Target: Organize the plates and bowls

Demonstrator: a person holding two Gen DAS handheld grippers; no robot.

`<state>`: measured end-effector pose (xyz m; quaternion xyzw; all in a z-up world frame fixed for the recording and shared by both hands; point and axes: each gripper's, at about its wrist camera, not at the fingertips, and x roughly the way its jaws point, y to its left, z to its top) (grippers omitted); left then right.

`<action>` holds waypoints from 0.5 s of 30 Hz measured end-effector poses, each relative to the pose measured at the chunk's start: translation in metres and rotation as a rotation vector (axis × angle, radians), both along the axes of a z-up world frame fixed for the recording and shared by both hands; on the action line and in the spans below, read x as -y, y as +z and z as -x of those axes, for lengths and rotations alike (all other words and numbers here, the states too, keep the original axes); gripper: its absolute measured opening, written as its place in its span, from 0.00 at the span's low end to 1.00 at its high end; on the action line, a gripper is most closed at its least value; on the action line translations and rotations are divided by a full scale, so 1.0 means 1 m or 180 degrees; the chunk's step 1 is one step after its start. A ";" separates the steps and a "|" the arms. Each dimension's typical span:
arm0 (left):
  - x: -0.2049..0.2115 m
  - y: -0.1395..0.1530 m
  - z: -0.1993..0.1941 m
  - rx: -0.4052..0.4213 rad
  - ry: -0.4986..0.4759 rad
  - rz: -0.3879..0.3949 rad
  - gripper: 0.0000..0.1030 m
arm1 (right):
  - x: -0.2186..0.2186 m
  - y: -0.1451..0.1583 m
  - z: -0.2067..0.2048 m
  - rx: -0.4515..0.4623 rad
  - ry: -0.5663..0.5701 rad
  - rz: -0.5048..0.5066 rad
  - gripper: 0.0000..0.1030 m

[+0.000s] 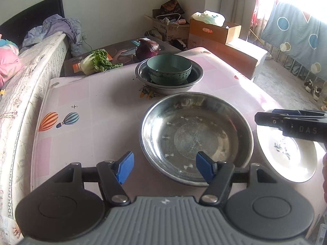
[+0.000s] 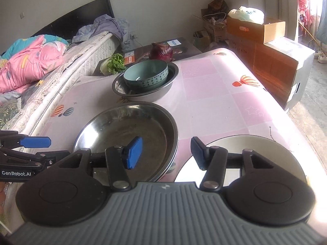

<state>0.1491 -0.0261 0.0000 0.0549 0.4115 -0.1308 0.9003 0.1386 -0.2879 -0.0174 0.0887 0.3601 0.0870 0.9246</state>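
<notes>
- While both hand-held grippers hang over the near edge of the surface (image 1: 98,102), neither one holds anything.
- Left hand-held gripper (image 1: 164,167): jaws spread, nothing between the pads. Its right finger shows against the near inner wall of the large steel basin (image 1: 196,136); contact cannot be confirmed.
- Right hand-held gripper (image 2: 166,153): jaws spread and empty. The left finger shows over the steel basin (image 2: 130,130), the right finger over the near-left rim of the white plate (image 2: 265,153).
- Location of items: the steel basin sits near centre; the white plate (image 1: 290,159) lies just right of it, with their rims close together. Farther back, a green bowl (image 1: 169,68) stands upright inside a smaller steel basin (image 1: 196,75).
- Deciding relation: the white plate lies directly ahead of and below the right hand-held gripper, so the right hand is nearer to it. The large basin lies ahead and to the right of the left hand-held gripper.
- Orientation: all dishes are round and open upward, so no long axis applies; a rim grasp from any side looks workable.
- Vegetables lie beyond the far edge, well apart.
</notes>
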 end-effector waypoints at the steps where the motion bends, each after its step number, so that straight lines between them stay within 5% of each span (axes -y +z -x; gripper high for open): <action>1: 0.002 0.003 0.008 0.0013 -0.0042 0.0020 0.67 | 0.005 0.005 0.008 0.0035 -0.0028 -0.0024 0.51; 8: 0.030 0.004 0.059 0.0112 -0.0354 0.0329 0.69 | 0.056 0.026 0.077 0.0140 -0.0335 -0.0031 0.54; 15: 0.088 -0.025 0.070 0.0128 -0.0667 0.0584 0.69 | 0.113 0.005 0.117 0.0059 -0.0644 -0.0080 0.54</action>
